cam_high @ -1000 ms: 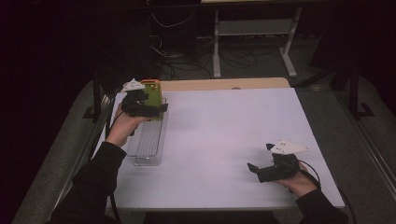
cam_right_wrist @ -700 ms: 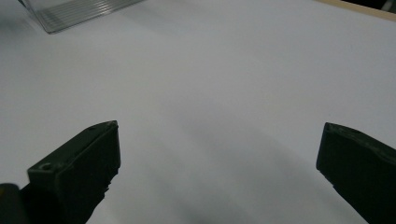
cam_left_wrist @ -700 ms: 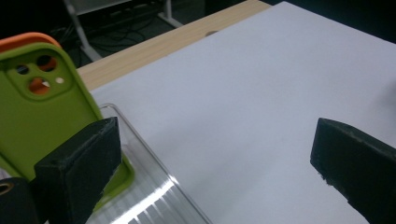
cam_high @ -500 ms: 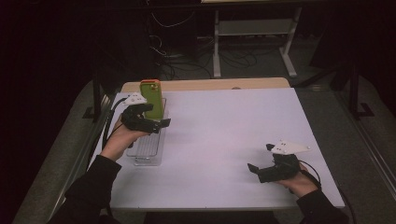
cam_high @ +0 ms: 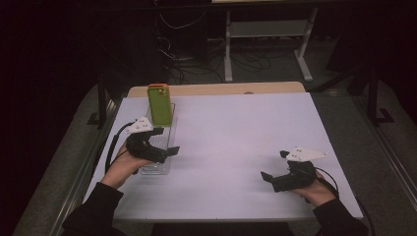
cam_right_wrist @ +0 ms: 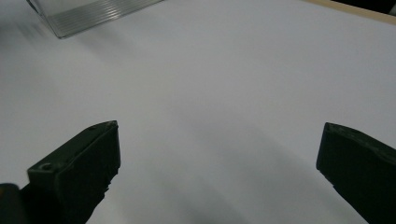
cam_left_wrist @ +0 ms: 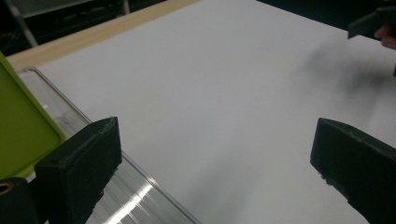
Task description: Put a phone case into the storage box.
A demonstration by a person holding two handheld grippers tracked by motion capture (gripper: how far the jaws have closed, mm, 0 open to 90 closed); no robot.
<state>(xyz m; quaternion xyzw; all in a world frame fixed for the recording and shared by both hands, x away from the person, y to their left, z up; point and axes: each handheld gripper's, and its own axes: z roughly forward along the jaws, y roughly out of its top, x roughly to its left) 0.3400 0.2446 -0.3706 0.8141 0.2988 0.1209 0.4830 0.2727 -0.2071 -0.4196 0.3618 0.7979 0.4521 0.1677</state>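
Observation:
A green phone-shaped slab point(cam_high: 160, 104) with an orange rim stands upright at the far end of a clear plastic rack point(cam_high: 167, 125) on the table's left side. Closer to the person, my left gripper point(cam_high: 167, 140) hovers over the near part of the rack, open and holding nothing. In the left gripper view its jaws point(cam_left_wrist: 215, 135) stand wide apart, with the green slab point(cam_left_wrist: 18, 126) and the clear rack point(cam_left_wrist: 70, 116) at the left. My right gripper point(cam_high: 273, 164) rests low near the table's front right, open and holding nothing. Its jaws point(cam_right_wrist: 219, 130) face bare table, with the rack's end point(cam_right_wrist: 88, 14) at the top left.
The white table top point(cam_high: 236, 137) stretches between the two grippers, with a wooden strip point(cam_high: 221, 89) along its far edge. Dark floor, cables and a metal stand lie beyond. The other hand's gripper point(cam_left_wrist: 373, 23) appears far off in the left gripper view.
My left gripper has drawn back from the green slab toward the person, leaving the slab standing in the rack. The right gripper has stayed in place.

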